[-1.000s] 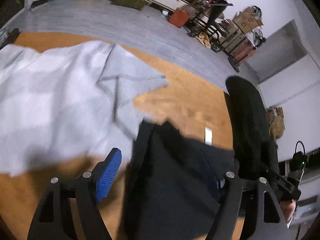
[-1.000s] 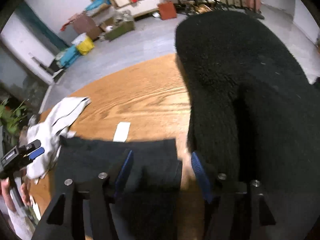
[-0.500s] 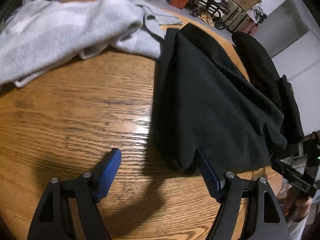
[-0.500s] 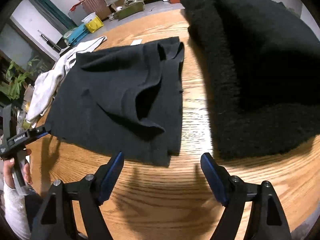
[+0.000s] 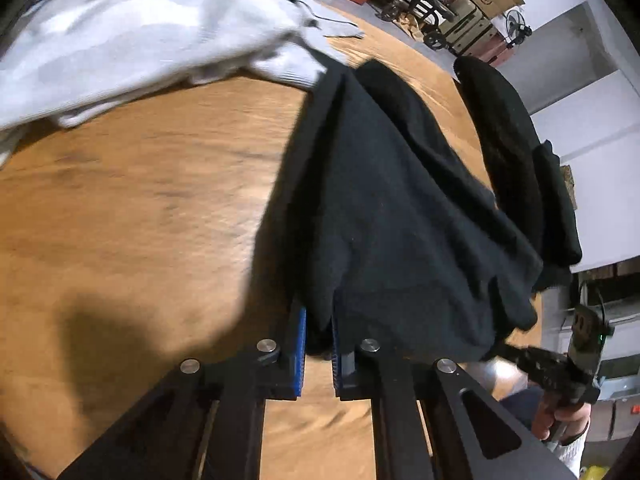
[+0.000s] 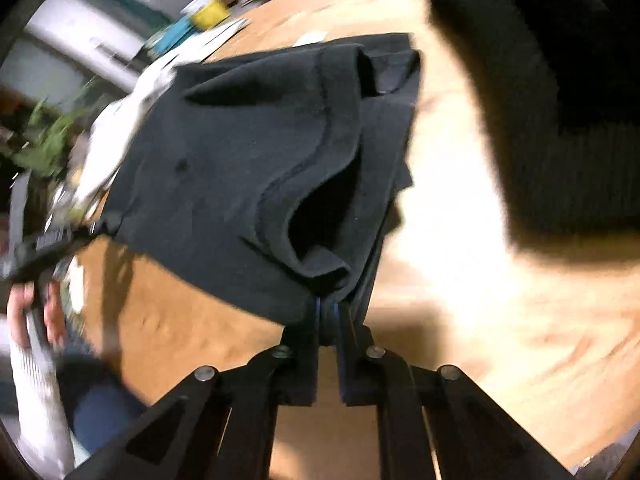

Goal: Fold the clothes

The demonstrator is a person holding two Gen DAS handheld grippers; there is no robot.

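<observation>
Matt black cloth garment (image 5: 392,216) on a glossy, grained wooden table (image 5: 140,208).

Two black garments (image 5: 400,220) (image 5: 516,152), one grey garment (image 5: 132,40), one table (image 5: 140,208)

left hand-held gripper (image 5: 319,332) closing, apparently pinching black garment (image 5: 400,216) (corner)

The near hem of the black garment (image 5: 392,216) disappears between the blue pads (image 5: 301,336) of the left claw (image 5: 318,344), so the pinched edge is hidden. The grey garment (image 5: 132,40) at far left is smeared and cut off by the picture's edge. In the right view, the clutter beyond the counter (image 6: 460,280) is too blurred to tell, and glare washes out the wood grain.
</observation>
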